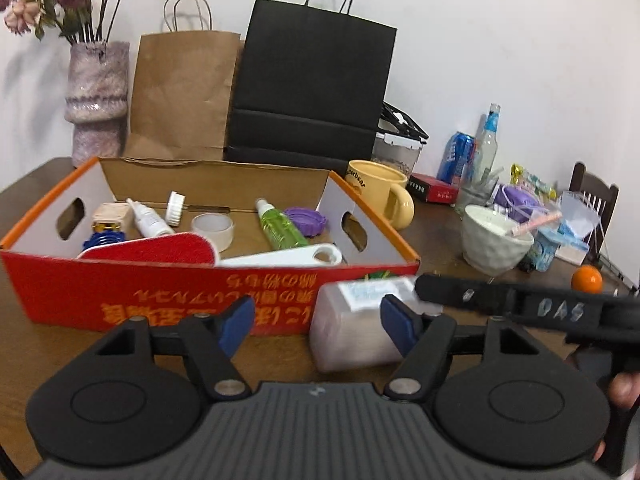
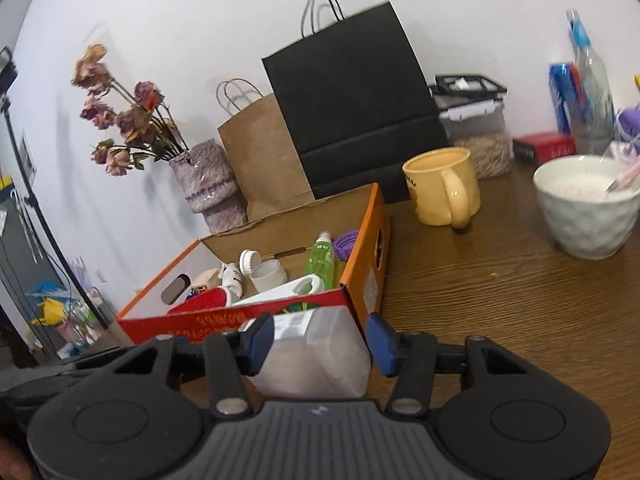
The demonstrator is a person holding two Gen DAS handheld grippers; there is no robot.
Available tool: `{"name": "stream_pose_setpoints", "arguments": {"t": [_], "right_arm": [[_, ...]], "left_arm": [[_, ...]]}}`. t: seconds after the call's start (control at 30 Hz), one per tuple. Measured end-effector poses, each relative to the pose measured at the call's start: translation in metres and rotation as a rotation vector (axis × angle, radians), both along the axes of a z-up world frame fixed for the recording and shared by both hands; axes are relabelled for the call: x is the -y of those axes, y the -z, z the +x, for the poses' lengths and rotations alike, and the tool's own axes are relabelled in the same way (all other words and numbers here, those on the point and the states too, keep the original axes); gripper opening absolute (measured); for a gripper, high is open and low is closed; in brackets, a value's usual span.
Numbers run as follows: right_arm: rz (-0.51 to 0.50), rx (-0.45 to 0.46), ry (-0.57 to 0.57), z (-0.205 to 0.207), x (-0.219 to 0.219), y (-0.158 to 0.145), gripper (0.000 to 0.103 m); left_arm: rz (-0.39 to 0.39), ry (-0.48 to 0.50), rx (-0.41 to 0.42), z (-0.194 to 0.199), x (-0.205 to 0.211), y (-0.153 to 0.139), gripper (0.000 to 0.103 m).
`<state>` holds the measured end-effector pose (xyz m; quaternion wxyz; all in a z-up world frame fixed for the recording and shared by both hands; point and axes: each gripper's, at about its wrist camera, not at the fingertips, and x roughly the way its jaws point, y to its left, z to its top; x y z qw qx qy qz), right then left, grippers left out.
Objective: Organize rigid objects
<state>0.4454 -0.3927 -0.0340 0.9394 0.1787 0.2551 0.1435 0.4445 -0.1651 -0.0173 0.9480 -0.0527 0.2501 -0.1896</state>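
A frosted plastic jar with a white label sits between the right gripper fingers, narrowed but not pressing; left gripper half-wide. The red cardboard box holds a green spray bottle.

translucent container base hidden behind gripper body, label blurred, unreadable

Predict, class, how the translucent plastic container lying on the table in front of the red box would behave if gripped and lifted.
The translucent container looks rigid with flat sides, so it probably will not roll. Its smooth plastic may slip between the right gripper pads. It seems filled with pale contents, so perhaps weighty.
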Motion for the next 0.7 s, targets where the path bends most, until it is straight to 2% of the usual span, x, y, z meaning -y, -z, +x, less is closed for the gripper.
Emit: {"name": "stream_pose_setpoints", "arguments": {"t": [0.03,0.07,0.13,0.2,0.43,0.7], "right_arm": [[0.001,-0.014,0.0,0.004,-0.001,0.002,0.039],[0.019,-0.013,-0.007,0.006,0.0,0.004,0.039],[0.059,-0.021,-0.028,0.008,0.0,0.006,0.034],[0.044,-0.012,-0.04,0.006,-0.003,0.006,0.031],[-0.001,-0.005,-0.027,-0.018,-0.009,0.001,0.022],[-0.004,0.004,-0.055,-0.083,-0.023,0.009,0.022]], "left_arm": [[-0.01,-0.003,-0.008,0.004,0.001,-0.001,0.061],[-0.021,-0.002,-0.023,0.009,0.001,0.0,0.05],[-0.059,0.021,-0.055,0.016,0.001,0.002,0.04],[-0.101,0.046,-0.061,0.016,-0.001,0.004,0.027],[-0.102,0.046,-0.061,-0.002,0.0,0.003,0.026],[-0.127,0.079,-0.066,-0.074,-0.024,0.02,0.026]]}}
